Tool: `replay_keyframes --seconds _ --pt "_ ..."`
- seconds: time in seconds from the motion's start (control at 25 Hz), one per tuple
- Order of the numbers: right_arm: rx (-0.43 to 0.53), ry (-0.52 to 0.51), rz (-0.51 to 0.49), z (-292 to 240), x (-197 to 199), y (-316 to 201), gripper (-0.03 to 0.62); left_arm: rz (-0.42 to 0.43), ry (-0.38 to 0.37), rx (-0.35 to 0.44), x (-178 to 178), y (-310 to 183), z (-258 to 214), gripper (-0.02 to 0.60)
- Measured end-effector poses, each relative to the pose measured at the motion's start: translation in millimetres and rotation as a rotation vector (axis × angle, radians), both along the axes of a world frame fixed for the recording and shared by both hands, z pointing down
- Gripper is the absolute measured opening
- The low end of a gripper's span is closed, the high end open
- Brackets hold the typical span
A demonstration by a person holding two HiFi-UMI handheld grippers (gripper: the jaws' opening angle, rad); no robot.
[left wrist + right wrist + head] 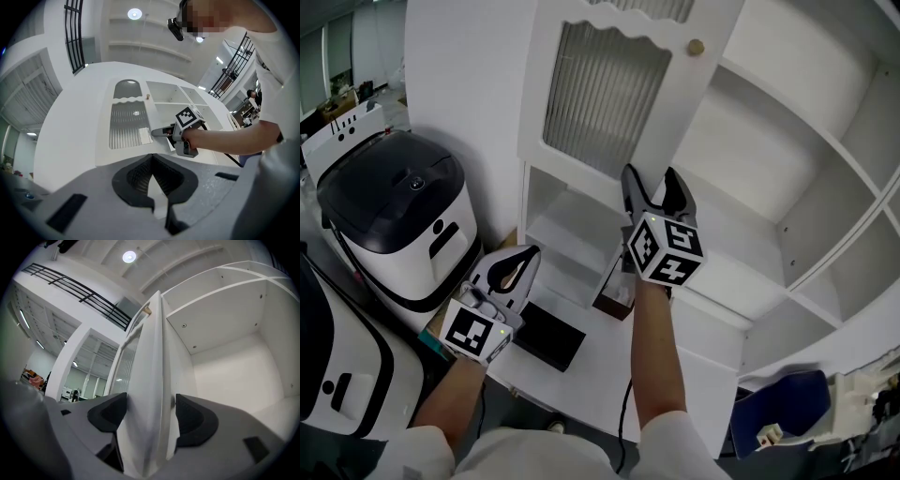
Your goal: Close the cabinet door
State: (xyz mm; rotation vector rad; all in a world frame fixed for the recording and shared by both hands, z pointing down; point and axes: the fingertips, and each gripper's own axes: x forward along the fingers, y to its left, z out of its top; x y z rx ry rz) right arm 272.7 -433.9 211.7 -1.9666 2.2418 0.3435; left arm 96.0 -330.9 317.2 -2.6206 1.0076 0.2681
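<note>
Head view, left to right: a white appliance with a dark lid (394,206) stands at the far left, and beside it the left hand-held gripper (528,253) hangs low and idle, its jaws brought together at the tips with nothing between them, as the left gripper view (151,157) confirms. At centre, the right hand-held gripper (652,186) reaches up to the white cabinet door (605,89), which stands swung out from the open cabinet (787,122), its small knob (697,46) near the top of the free edge. Seen from the right gripper view, the hand-held gripper (150,408) has its jaws spread wide astride the door's edge (152,371), one pad on each face; the left pad sits against the panel, while a thin shadow beside the right pad suggests no firm clamp. Bare shelves lie to the right, awaiting the door. The closing step appears to be just starting: the door is caught but far from shut. The next move likely calls for sweeping the edge rightward toward the cabinet front, then slipping the inner jaw clear before the door meets the frame.
</note>
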Motion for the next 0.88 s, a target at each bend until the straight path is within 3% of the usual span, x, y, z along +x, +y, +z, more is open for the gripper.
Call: replay_keyframes --seconds 0.56,0.88 --pt "-0.024 -0.04 -0.001 2.0 10.6 -19.4 0.321 -0.032 -0.02 0.006 -10.2 4.7 -0.5 0.006" --pt "-0.027 0.003 0.033 1.2 6.7 -16.2 0.321 -0.057 -0.028 0.003 -24.2 12.0 -0.7 0.006"
